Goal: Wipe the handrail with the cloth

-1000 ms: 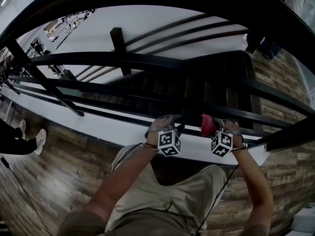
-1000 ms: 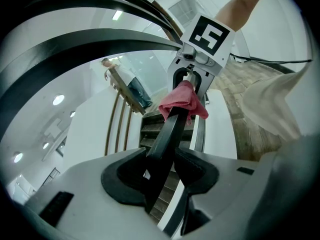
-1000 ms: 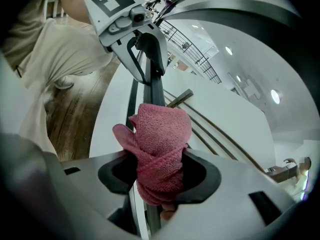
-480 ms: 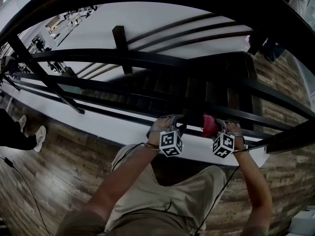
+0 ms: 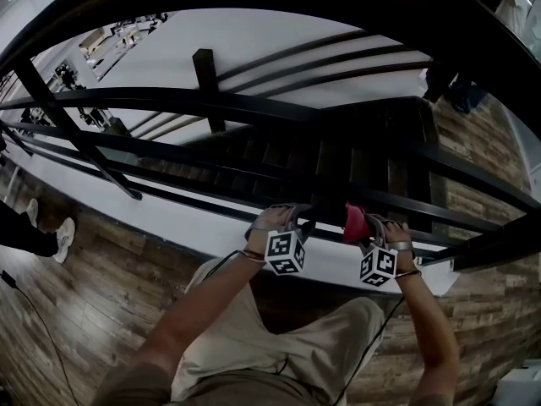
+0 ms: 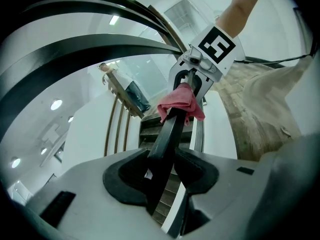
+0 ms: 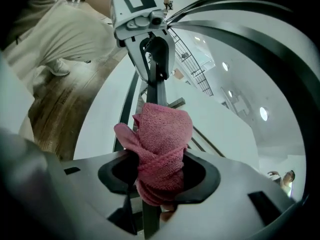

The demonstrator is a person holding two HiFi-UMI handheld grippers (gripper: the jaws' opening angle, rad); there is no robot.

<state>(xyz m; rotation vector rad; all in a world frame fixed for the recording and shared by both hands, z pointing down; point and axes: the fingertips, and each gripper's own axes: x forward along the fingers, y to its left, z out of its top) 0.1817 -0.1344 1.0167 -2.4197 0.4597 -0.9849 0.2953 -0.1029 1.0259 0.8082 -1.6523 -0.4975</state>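
Pinching folded pink terry cloth (image 7: 162, 139) round the slim black metal handrail (image 7: 154, 91), right gripper (image 7: 159, 176) faces left gripper (image 6: 162, 171), whose jaws seemingly clamp the handrail just beside, along its length.

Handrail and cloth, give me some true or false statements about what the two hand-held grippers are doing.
1. The right hand-held gripper clamps a pink cloth onto the handrail. True.
2. The left hand-held gripper holds a second cloth. False: its jaws close on the bare handrail.
3. Both grippers sit on the same rail, facing each other. True.
4. The cloth is blue. False: it is pink.
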